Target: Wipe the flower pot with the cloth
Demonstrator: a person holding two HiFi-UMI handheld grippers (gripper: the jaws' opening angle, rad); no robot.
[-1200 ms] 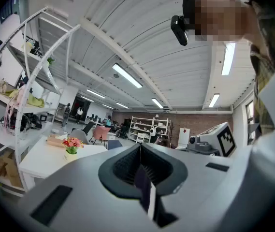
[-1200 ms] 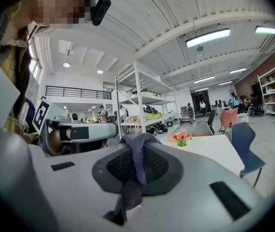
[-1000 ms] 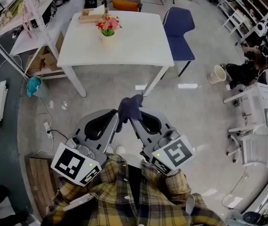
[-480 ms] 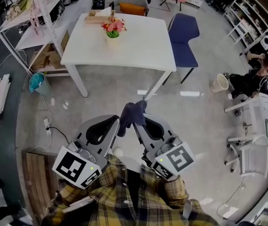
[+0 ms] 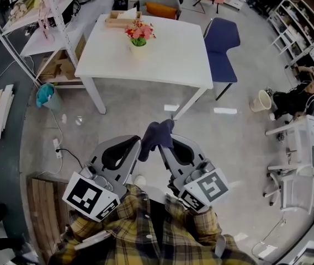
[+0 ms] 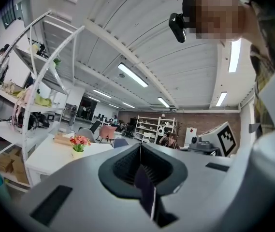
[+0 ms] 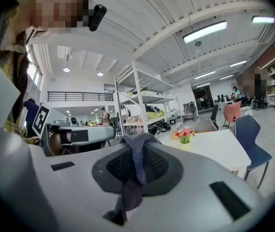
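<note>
A small pale flower pot (image 5: 138,42) with pink and red flowers stands near the far edge of a white table (image 5: 168,59), well ahead of me. It also shows in the left gripper view, pot (image 6: 78,152), and in the right gripper view, pot (image 7: 184,144). My right gripper (image 5: 162,138) is shut on a dark blue cloth (image 5: 155,134), which drapes over its tip (image 7: 137,141) and hangs down as cloth (image 7: 136,153). Beside it my left gripper (image 5: 138,143) is shut (image 6: 139,146). A dark strip lies in its seam; I cannot tell whether that is cloth.
A blue chair (image 5: 221,43) stands at the table's right side and a wooden tray (image 5: 118,20) lies on its far end. A white shelf rack (image 5: 35,15) and a teal bucket (image 5: 45,95) are on the left. A pale bucket (image 5: 260,101) sits on the floor at right.
Both grippers and the cloth keep the same pose. The head view has shifted a little, so the table and pot sit slightly further right in it.
</note>
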